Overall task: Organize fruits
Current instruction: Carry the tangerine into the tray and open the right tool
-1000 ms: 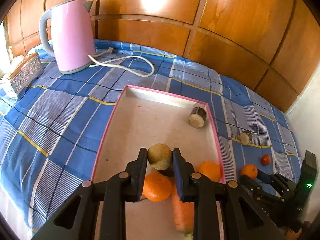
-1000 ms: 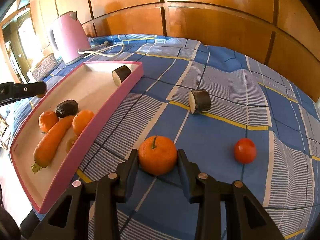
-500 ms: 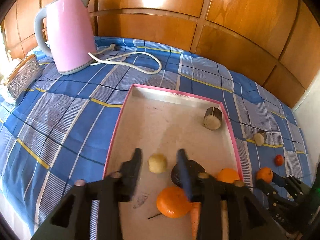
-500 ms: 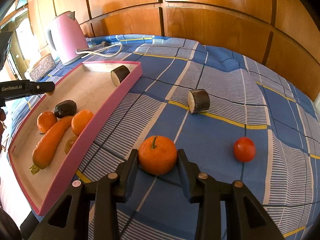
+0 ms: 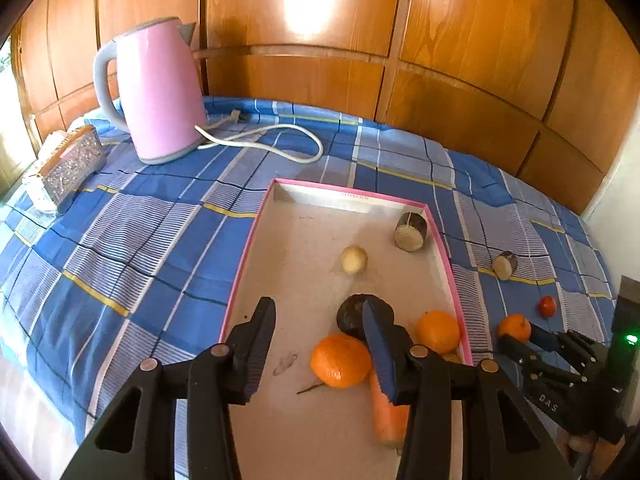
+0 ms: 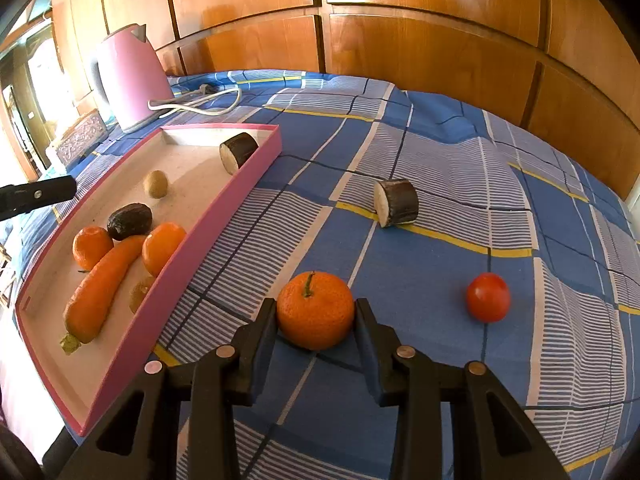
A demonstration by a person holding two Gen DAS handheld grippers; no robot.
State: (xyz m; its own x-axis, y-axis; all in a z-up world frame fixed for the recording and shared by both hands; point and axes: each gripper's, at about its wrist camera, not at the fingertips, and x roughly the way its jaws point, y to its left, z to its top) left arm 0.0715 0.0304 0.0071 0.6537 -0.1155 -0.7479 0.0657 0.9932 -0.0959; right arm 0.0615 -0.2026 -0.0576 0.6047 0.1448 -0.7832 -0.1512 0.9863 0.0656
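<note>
Gripping a tangerine (image 6: pixel 315 310) on the checked cloth (image 6: pixel 440 264), the right gripper (image 6: pixel 316 322) pinches it, seemingly for transfer to the pink tray (image 6: pixel 192 256) at ten o'clock. Farther off there, the left gripper (image 5: pixel 320 334) hovers parted and empty above already gathered produce.

3 oranges (image 6: pixel 315 310), perhaps 2 potatoes (image 6: pixel 155 184).

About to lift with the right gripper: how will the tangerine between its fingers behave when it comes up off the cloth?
The tangerine looks round and smooth, so it may roll or twist if the right gripper loosens. The pads meet it at its widest part, so the hold is probably steady. Its skin seems soft, so a hard squeeze could bruise it.
</note>
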